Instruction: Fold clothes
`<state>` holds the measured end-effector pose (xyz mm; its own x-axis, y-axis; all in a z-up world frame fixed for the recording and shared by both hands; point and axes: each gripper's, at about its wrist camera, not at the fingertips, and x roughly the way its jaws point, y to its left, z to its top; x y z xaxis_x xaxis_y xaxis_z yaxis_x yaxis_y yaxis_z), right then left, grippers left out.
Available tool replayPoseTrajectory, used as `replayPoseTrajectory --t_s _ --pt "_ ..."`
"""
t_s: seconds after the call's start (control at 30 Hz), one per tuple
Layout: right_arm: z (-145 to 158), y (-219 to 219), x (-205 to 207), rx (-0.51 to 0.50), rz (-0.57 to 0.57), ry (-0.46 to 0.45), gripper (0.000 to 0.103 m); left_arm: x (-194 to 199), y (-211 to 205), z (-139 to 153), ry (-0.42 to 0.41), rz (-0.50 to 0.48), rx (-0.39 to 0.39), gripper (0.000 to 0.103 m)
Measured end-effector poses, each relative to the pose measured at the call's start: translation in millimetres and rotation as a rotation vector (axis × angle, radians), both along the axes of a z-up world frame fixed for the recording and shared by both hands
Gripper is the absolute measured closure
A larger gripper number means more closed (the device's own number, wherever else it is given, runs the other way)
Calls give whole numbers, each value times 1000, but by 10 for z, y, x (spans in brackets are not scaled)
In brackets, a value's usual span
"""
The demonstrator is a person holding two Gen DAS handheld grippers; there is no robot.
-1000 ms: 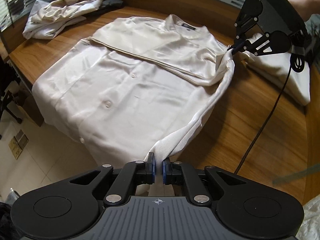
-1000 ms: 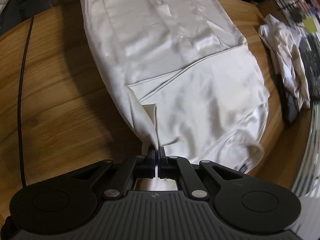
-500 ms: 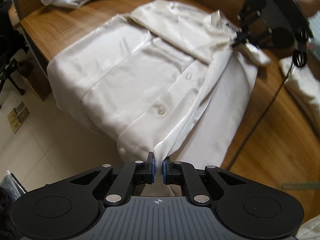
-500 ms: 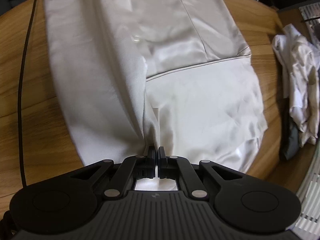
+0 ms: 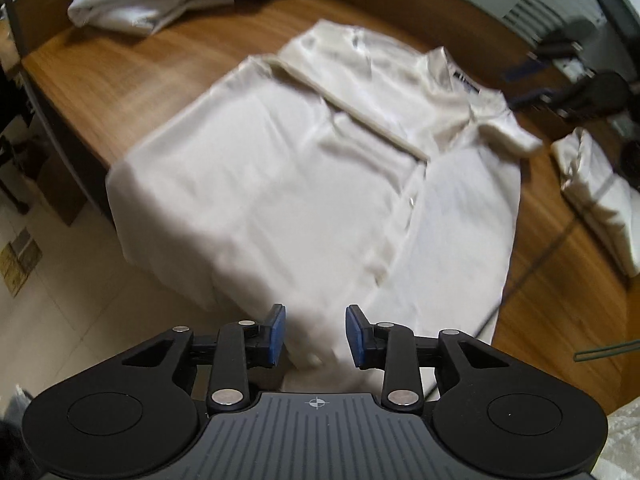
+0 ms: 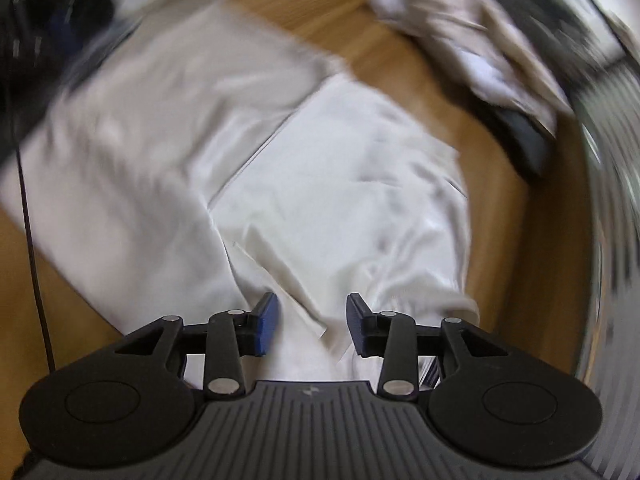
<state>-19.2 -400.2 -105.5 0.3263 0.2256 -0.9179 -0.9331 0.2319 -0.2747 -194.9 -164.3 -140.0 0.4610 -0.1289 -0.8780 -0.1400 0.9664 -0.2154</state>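
The shirt [image 5: 304,184] is plain cream-white with a satin sheen and a small dark label at its collar, the table [image 5: 140,80] is warm brown wood with a fine grain, and both grippers are black with blue pads [image 5: 277,334].

Soft, even room light, no hard shadows. Shiny spots on the white shirt [image 5: 304,184]. Blurry in the left wrist view, much more smeared in the right wrist view, worst at far edges. Bent and dark at corners.
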Motion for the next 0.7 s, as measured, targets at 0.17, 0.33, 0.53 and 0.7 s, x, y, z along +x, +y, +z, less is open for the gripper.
replayPoseTrajectory --t_s 0.17,0.33,0.53,0.7 --pt "183 -360 -198 77 -237 5 59 239 172 112 -31 -70 -11 67" --pt "-48 -687 -401 50 -371 -20 59 391 137 117 -27 -121 1 67" --pt "-486 -959 -483 20 -428 -74 59 476 -25 127 -11 -115 15 66" --pt "-622 -1051 -297 62 -404 -59 62 498 -139 178 -7 -106 53 66"
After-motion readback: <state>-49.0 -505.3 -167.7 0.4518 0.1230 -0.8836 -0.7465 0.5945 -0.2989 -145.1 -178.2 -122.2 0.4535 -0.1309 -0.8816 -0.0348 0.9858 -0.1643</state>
